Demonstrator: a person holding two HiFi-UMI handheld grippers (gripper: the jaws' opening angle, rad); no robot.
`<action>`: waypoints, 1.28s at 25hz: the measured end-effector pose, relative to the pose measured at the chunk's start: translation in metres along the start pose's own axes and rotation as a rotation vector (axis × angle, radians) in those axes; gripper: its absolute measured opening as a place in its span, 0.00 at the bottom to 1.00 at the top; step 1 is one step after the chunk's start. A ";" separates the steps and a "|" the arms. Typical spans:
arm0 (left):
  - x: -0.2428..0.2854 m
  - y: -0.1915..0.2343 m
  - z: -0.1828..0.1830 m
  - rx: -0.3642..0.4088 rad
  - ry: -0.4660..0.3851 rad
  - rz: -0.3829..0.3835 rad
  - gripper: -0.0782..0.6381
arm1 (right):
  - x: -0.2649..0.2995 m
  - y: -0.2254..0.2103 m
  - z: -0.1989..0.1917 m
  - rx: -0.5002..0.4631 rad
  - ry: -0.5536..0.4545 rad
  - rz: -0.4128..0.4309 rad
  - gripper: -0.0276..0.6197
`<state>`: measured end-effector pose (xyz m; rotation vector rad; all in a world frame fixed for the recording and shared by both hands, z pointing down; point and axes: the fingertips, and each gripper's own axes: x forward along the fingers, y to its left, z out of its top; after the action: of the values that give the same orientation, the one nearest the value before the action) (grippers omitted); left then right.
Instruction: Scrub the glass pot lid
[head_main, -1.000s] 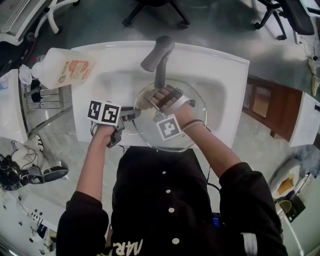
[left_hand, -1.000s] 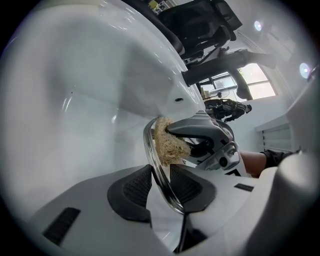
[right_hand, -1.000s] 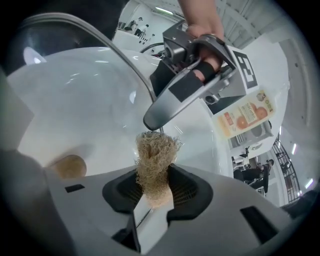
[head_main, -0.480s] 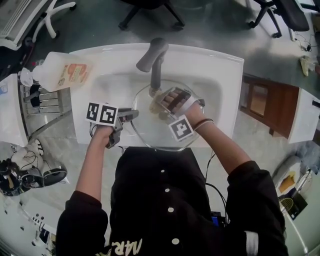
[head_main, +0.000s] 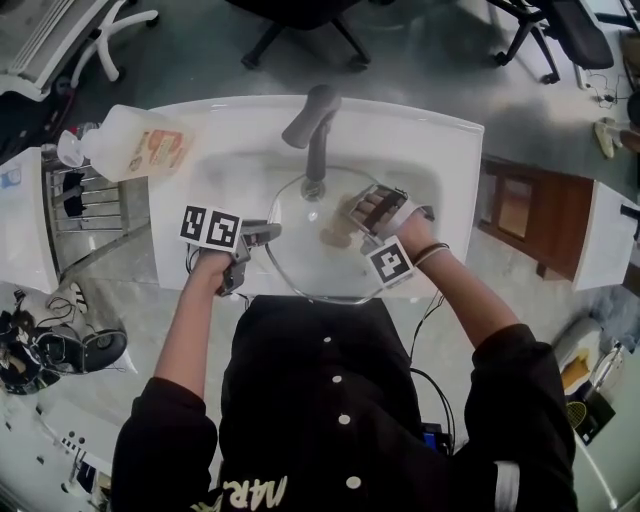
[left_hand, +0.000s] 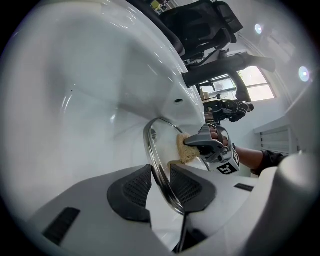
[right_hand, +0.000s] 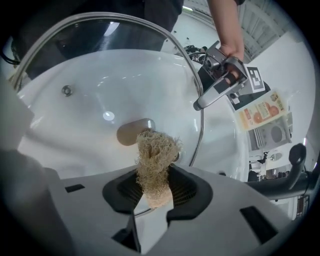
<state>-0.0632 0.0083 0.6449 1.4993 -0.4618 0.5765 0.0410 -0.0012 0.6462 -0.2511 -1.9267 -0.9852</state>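
Clenching one glass lid (head_main: 305, 268) at its rim, left tongs (left_hand: 161, 184); one fibrous scrubber (right_hand: 154, 157) pinched in right tongs (right_hand: 156, 189).

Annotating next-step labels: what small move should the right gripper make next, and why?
Probably sweep the scrubber sideways across the glass with light pressure. The right gripper is shut on it, with its tip against the glass pot lid. The left gripper clamps the lid's metal rim and holds it over the sink, so a stroke looks supported.

Probably an office: swivel chairs (head_main: 305, 15) behind a white sink (head_main: 440, 135).
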 end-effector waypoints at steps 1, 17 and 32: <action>0.000 0.001 0.000 0.001 0.002 0.000 0.30 | -0.003 0.005 -0.004 -0.015 0.015 0.018 0.26; -0.002 0.000 0.001 -0.017 -0.008 -0.035 0.30 | -0.050 0.068 -0.052 -0.218 0.131 0.321 0.26; 0.000 0.001 -0.001 -0.080 -0.024 -0.078 0.29 | -0.059 0.066 -0.051 -0.231 0.167 0.334 0.26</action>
<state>-0.0642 0.0090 0.6458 1.4429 -0.4383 0.4746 0.1417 0.0181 0.6465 -0.5847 -1.5572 -0.9687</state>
